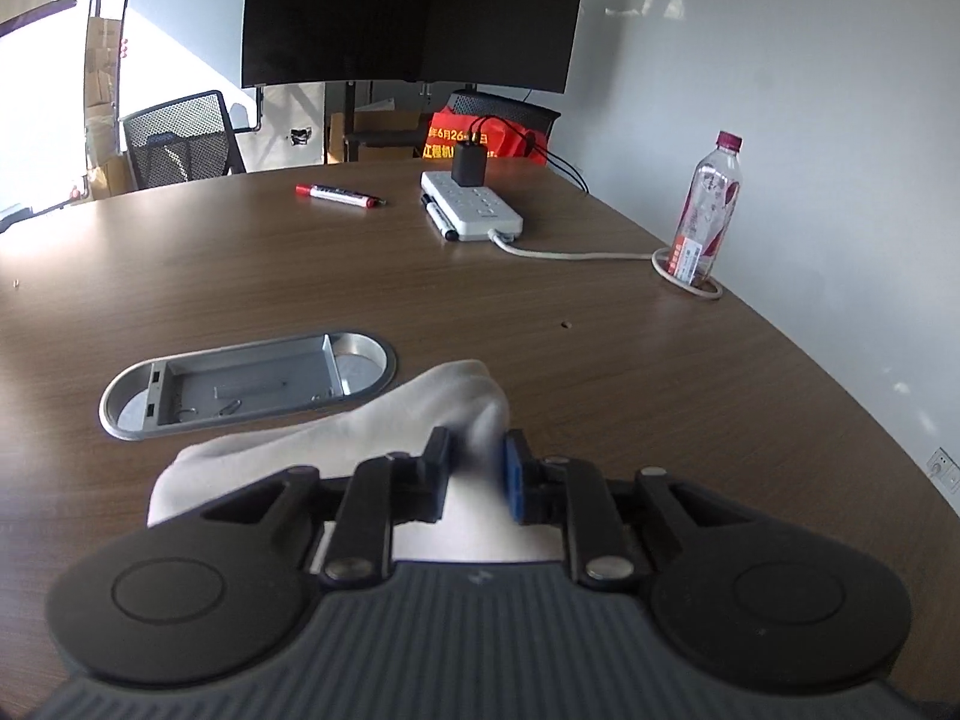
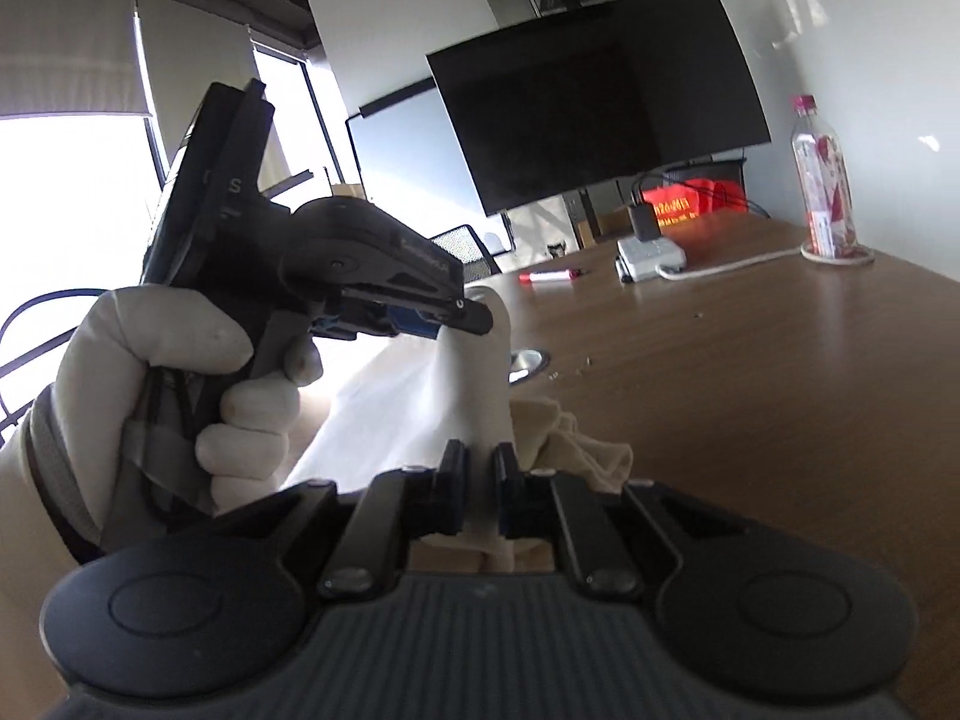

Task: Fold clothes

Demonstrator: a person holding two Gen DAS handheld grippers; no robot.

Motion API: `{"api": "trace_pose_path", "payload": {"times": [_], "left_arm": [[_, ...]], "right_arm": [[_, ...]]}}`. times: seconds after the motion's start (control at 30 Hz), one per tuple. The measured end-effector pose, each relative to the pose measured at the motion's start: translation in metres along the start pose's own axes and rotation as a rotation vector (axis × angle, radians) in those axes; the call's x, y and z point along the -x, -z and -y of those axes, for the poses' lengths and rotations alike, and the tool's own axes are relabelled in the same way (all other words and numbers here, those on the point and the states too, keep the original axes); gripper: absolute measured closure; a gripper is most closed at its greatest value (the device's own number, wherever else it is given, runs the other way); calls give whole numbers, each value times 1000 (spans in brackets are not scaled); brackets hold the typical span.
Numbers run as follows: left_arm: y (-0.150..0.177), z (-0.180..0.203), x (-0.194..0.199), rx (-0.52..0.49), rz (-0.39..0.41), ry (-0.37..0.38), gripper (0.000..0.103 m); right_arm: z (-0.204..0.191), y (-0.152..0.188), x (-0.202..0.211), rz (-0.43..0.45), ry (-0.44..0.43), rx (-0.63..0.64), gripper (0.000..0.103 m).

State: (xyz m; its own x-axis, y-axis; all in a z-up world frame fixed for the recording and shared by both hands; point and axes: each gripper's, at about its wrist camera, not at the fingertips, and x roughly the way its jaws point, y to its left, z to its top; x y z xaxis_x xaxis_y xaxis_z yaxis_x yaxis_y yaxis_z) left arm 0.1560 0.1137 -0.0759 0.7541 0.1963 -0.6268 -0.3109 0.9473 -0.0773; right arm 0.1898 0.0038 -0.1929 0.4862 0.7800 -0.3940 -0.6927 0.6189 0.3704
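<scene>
A white garment [image 1: 360, 438] hangs over the brown table [image 1: 540, 312]. My left gripper [image 1: 477, 450] is shut on a fold of it, with the fabric bunched between the blue pads. In the right wrist view a gloved hand [image 2: 180, 372] holds the left gripper [image 2: 474, 324] up at the left, pinching the top of the white garment [image 2: 408, 408], which drapes down from it. My right gripper [image 2: 480, 462] is shut on a lower edge of the same garment, its jaws close together on the fabric. A crumpled beige cloth [image 2: 576, 438] lies on the table just behind.
A metal cable tray [image 1: 246, 384] is sunk into the table ahead left. Farther back lie a red marker [image 1: 339, 195] and a white power strip [image 1: 471, 210] with its cable [image 1: 570, 255]. A plastic bottle [image 1: 708, 216] stands near the right edge. A dark monitor [image 1: 414, 12] and a mesh chair [image 1: 180, 141] stand behind.
</scene>
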Motion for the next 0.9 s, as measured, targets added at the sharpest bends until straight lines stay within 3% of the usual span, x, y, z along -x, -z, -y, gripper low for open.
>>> {"api": "trace_pose_path", "payload": {"times": [0.13, 0.23, 0.4, 0.53, 0.67, 0.77, 0.8, 0.83, 0.87, 0.9], "left_arm": [[11, 3, -14, -21, -10, -2, 77], [12, 4, -11, -33, -2, 7, 66], [10, -11, 13, 12, 47, 39, 41], [19, -40, 59, 44, 155, 34, 33], [57, -77, 95, 52, 248, 32, 29], [87, -100, 102, 94, 231, 54, 29], [94, -107, 101, 118, 212, 67, 28], [100, -113, 99, 151, 190, 84, 27], [105, -120, 96, 188, 166, 103, 25], [109, -126, 92, 231, 142, 127, 24]], "right_arm": [[9, -3, -12, -57, 4, 39, 86], [5, -7, -10, -51, 22, 57, 81], [-9, -20, 27, 40, 24, 74, 81], [-21, -29, 39, 93, -21, 120, 81], [-22, -18, 13, -29, 45, 128, 87], [-13, -11, 11, -59, 48, 93, 87], [-9, -10, 13, -59, 40, 77, 85], [-3, -12, 13, -62, 29, 47, 73], [4, -14, 14, -67, 19, 7, 53], [11, -15, 15, -74, 6, -38, 46]]}}
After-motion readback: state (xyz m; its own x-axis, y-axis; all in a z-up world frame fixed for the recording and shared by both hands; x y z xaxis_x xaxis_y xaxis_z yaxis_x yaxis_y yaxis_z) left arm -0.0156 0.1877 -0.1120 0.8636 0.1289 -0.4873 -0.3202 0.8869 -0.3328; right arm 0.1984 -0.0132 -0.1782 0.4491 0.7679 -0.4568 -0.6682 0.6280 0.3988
